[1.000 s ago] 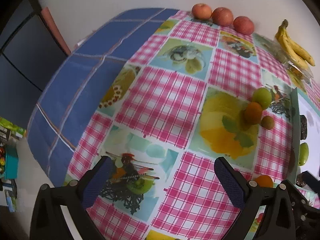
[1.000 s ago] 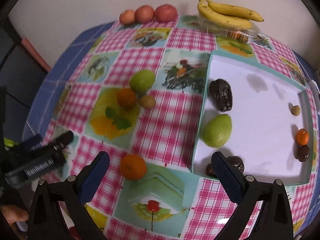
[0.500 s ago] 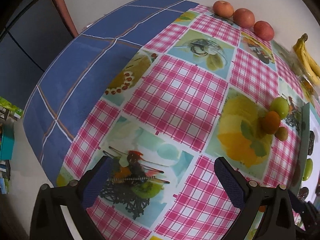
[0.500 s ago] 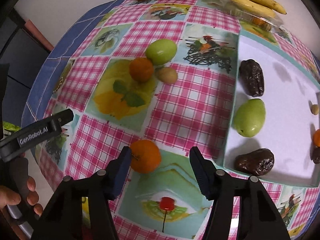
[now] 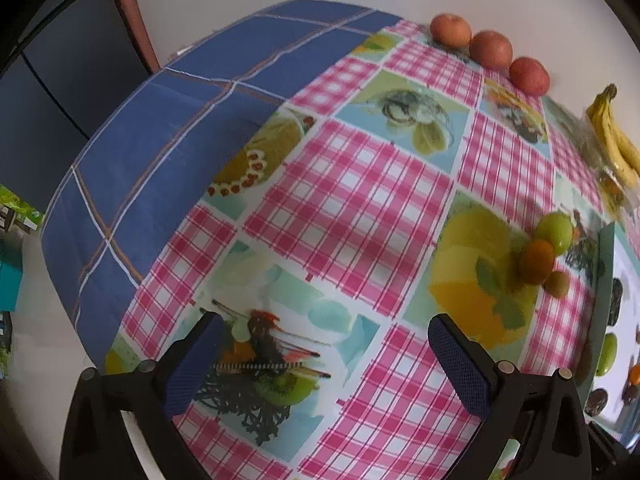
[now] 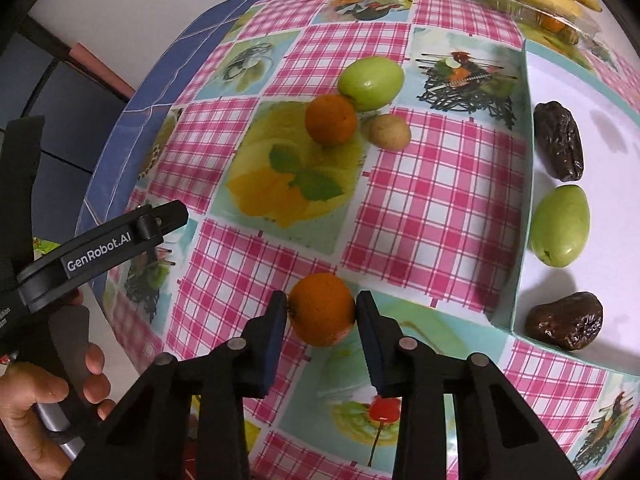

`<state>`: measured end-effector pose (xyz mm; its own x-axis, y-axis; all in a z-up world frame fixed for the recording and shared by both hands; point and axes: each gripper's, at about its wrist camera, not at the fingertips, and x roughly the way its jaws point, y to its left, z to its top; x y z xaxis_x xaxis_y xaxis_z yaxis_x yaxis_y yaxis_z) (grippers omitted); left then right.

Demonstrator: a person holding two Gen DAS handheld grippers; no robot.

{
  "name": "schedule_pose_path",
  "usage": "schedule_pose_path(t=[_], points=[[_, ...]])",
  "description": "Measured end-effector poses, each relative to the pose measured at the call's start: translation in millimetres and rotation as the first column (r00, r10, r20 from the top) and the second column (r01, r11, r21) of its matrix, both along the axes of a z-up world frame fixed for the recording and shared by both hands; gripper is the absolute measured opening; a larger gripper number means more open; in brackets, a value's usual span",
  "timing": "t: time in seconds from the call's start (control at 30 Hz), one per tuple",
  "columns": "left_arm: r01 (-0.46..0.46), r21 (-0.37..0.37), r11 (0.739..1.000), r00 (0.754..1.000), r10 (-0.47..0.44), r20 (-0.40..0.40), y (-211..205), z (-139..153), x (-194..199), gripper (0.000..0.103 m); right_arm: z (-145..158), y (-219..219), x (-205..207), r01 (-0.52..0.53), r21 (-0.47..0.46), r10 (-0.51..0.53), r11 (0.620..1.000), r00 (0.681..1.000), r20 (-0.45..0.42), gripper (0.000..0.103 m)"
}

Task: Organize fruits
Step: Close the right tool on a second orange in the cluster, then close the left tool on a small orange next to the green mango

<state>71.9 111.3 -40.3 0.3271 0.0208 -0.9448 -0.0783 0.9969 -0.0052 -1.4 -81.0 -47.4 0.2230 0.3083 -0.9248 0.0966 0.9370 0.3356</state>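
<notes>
Right tool (image 6: 322, 310) — lower than before, closing on orange (image 6: 321, 308).

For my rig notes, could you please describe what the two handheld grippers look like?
Both the left gripper and right gripper have black plastic frames with round silver pivot pins and dark blue textured fingers. The left one's black body bears white "GenRobot.AI" lettering. No cables or sleeves show.

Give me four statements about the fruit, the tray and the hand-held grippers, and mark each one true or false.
1. The right hand-held gripper has a round orange fruit between its closing jaws. True.
2. The left hand-held gripper holds a banana. False: it is open and holds nothing.
3. The white square tray holds only dark fruits. False: an oval green fruit lies there too.
4. Three reddish round fruits sit in a row by the wall. True.
</notes>
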Motion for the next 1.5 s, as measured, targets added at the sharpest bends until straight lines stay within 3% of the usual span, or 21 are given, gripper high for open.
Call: schedule_pose_path(t=[0.17, 0.3, 0.67, 0.9, 1.03, 1.3, 1.5], points=[[-0.029, -0.059, 0.998, 0.999, 0.030, 0.017, 1.4, 3.4, 0.1, 0.102, 2.7, -7.6, -0.1, 0.024, -0.003, -0.024, 1.000, 1.000, 0.016, 0.037], [-0.036, -0.126, 0.991, 0.999, 0.038, 0.018, -0.9, 2.7, 0.4, 0.101, 16.2, -17.7, 0.3, 0.057, -0.081, -0.050, 0.995, 0.995, 0.082, 0.037], [0.082, -0.267, 0.960, 0.996, -0.069, 0.060, -37.9, 7.6, 6.5, 0.090, 52.2, -73.8, -1.3, 0.261, -0.140, -0.223, 0.955, 0.945, 0.241, 0.037], [0.155, -0.347, 0.925, 0.987, -0.133, 0.086, -67.4, 9.1, 19.3, 0.073, 52.2, -95.0, 0.5, 0.317, -0.145, -0.273, 0.937, 0.926, 0.259, 0.037], [0.169, -0.364, 0.916, 0.985, -0.149, 0.081, -79.9, 5.7, 23.3, 0.071, 55.4, -103.1, 2.5, 0.335, -0.125, -0.291, 0.934, 0.916, 0.278, 0.035], [0.180, -0.400, 0.899, 0.983, -0.180, 0.039, -99.2, -12.2, 33.5, 0.042, 52.7, -107.7, 12.3, 0.332, -0.132, -0.287, 0.934, 0.918, 0.274, 0.035], [0.169, -0.421, 0.891, 0.985, -0.173, 0.028, -99.4, -18.4, 39.0, 0.039, 50.6, -105.9, 16.4, 0.315, -0.126, -0.273, 0.941, 0.923, 0.272, 0.035]])
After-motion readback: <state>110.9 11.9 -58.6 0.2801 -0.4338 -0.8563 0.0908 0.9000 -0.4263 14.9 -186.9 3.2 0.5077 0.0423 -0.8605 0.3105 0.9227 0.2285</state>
